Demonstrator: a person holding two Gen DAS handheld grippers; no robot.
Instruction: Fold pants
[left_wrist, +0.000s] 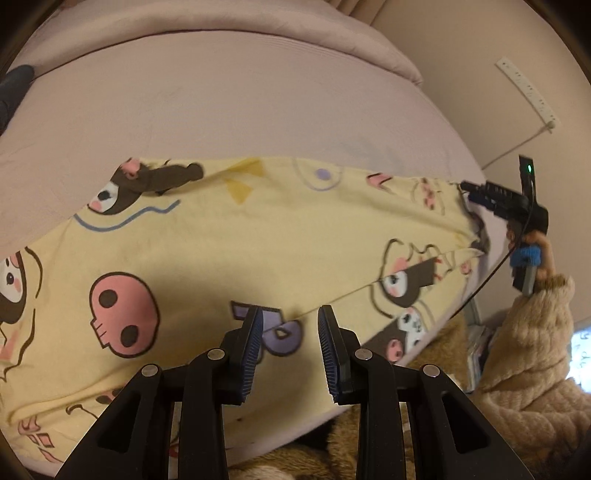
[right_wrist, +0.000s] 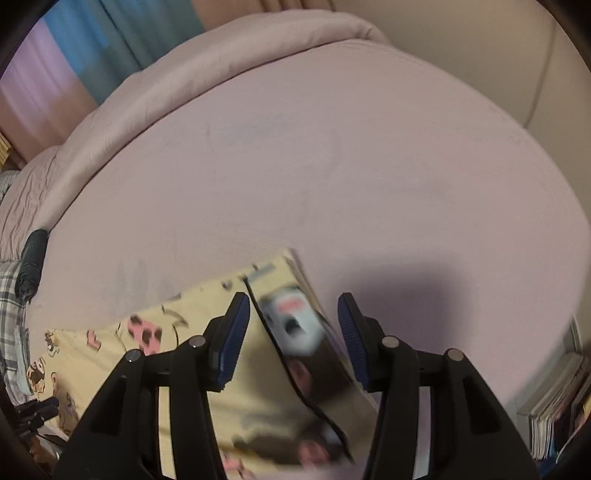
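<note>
1. My left gripper (left_wrist: 290, 332) is spread wide, gripping nothing, poised over the near part of the pants (left_wrist: 229, 251).
2. My right gripper (right_wrist: 293, 332), seen from the left wrist at the pants' right end (left_wrist: 467, 190), also stands released in its own view, cloth blurred between the fingers but not pinched; whether it touches the fabric I cannot tell.
3. The yellow cartoon-print pants lie flat along the bed's near edge, one end toward the right edge.
4. Pink bed (left_wrist: 258, 103) spreads bare beyond them; a rolled quilt (right_wrist: 192, 66) sits along the far edge.
5. A power strip (left_wrist: 526, 90) lies past the right edge.
</note>
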